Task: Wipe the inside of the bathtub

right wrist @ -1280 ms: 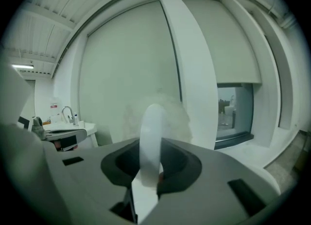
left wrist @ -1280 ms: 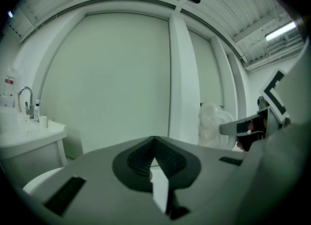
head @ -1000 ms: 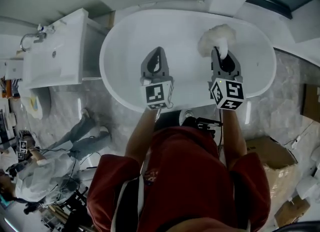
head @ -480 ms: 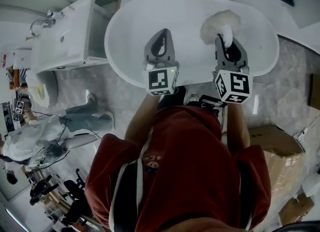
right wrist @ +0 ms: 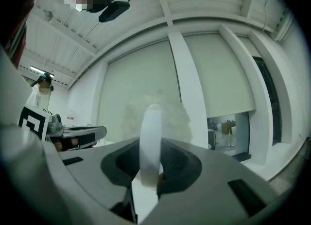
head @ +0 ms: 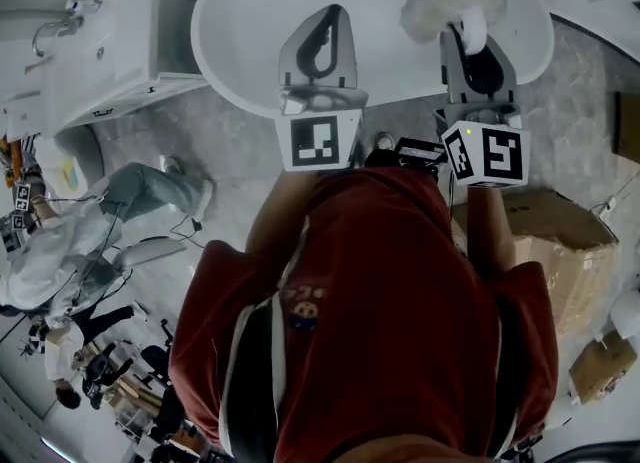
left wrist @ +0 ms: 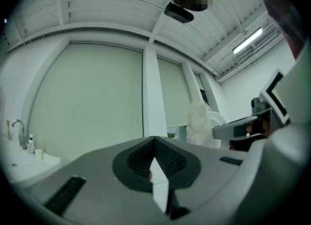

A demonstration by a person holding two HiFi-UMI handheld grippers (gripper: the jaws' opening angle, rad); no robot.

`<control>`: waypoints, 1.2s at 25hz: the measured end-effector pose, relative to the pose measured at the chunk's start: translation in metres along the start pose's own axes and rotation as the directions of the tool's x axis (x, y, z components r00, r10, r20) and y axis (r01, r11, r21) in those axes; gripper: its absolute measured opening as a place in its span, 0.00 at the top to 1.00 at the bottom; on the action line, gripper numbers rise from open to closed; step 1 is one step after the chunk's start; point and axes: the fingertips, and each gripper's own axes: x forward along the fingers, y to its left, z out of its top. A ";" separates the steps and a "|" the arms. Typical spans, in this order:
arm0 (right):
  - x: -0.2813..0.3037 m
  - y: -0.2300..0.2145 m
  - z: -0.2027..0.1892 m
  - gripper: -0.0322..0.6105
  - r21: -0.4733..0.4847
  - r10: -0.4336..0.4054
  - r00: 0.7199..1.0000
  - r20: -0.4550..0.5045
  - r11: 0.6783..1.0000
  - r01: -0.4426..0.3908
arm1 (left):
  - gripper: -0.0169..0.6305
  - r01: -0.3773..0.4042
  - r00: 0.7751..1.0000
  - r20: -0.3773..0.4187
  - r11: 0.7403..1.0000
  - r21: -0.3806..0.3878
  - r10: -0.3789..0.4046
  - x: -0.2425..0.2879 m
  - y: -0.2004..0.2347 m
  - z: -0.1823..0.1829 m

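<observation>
Moved: both grippers are showing larger and nearer the head camera than a second ago, while the tub (head: 240,21) is sliding up toward the top edge of that view. The person seems to be straightening up or drawing back.
Tub: it is lying across the top of the head view with only its near part showing. Whether its inside is wet or marked cannot be told.
Duster: the duster (head: 452,1), a fluffy white head, is hanging over the tub's right part. The head view is not showing whether it is touching the surface. Both gripper views are looking out at wall and ceiling, which suggests it is being held up, clear of the tub.
Handle: the handle (right wrist: 150,131) is standing upright between the right jaws, with the fluff just beyond it.
Right claw: the right gripper (head: 470,39) is clamping the handle, its jaws pressing on both sides.
Left claw: the left gripper (head: 330,16) is hovering over the tub's middle, near the right one, its jaws pressed together on nothing.
Task meaning: wiping looks to be pausing or ending, and the duster needs bringing back down inside before another stroke counts.
Around: a sink (head: 100,41) is standing left of the tub, a box (head: 560,241) is sitting at the right, and a bystander (head: 60,251) is crouching at the far left.
</observation>
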 end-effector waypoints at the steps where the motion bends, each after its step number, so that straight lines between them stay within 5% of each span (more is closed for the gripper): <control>1: -0.002 0.011 0.006 0.81 -0.006 -0.007 1.000 0.013 1.000 0.007 | 0.95 0.026 1.000 0.009 1.000 -0.002 -0.026 -0.007 0.005 0.002; 7: -0.069 0.017 0.037 0.81 -0.069 -0.100 0.990 0.095 0.992 0.107 | 0.95 0.130 0.991 0.029 0.991 0.007 -0.130 -0.040 -0.029 0.023; 16: -0.101 0.029 0.043 0.81 -0.064 -0.148 0.970 0.194 0.985 0.163 | 0.95 0.089 0.991 0.100 0.996 0.009 -0.089 -0.074 -0.017 0.036; 30: -0.102 0.016 0.028 0.81 -0.079 -0.155 0.974 0.163 0.982 0.170 | 0.95 0.063 0.994 0.093 0.998 0.004 -0.063 -0.085 -0.013 0.031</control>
